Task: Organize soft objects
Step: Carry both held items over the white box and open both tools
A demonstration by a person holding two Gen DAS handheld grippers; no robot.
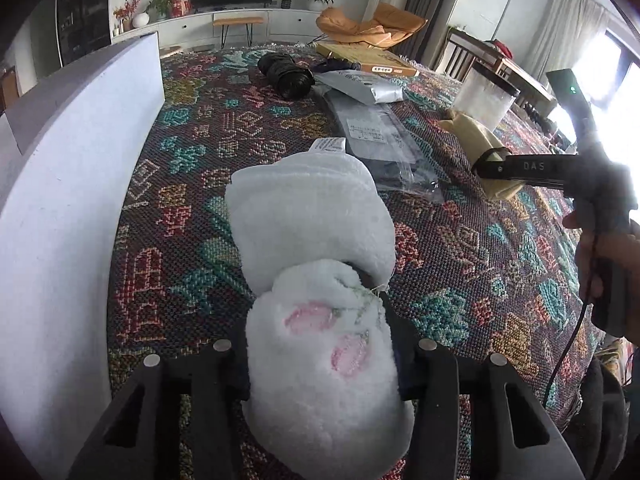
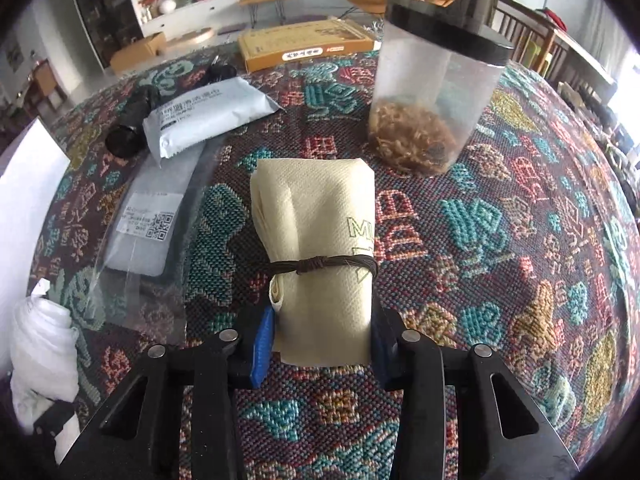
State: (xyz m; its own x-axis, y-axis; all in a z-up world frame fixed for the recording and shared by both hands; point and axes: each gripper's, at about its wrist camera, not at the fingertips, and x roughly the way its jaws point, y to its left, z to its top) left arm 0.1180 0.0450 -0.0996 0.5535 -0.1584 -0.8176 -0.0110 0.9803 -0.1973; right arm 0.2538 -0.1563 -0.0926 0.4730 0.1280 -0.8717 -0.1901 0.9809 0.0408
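Note:
My left gripper (image 1: 320, 360) is shut on a rolled white fluffy towel (image 1: 316, 248) with pink flower embroidery, held just above the patterned tablecloth (image 1: 460, 280); the towel also shows at the left edge of the right wrist view (image 2: 40, 344). My right gripper (image 2: 324, 340) is shut on a pale yellow paper-towel bundle (image 2: 316, 232) tied with a dark band; its far end rests on the cloth. From the left wrist view the right gripper (image 1: 492, 168) holds the bundle (image 1: 472, 136) at the right.
A white box wall (image 1: 72, 208) stands on the left. A clear jar (image 2: 432, 92) with a black lid and brown fluff stands behind the bundle. Grey mailer bags (image 2: 200, 116), a clear packet (image 2: 148, 232), a black roll (image 1: 286, 74) and a yellow flat box (image 2: 304, 44) lie further back.

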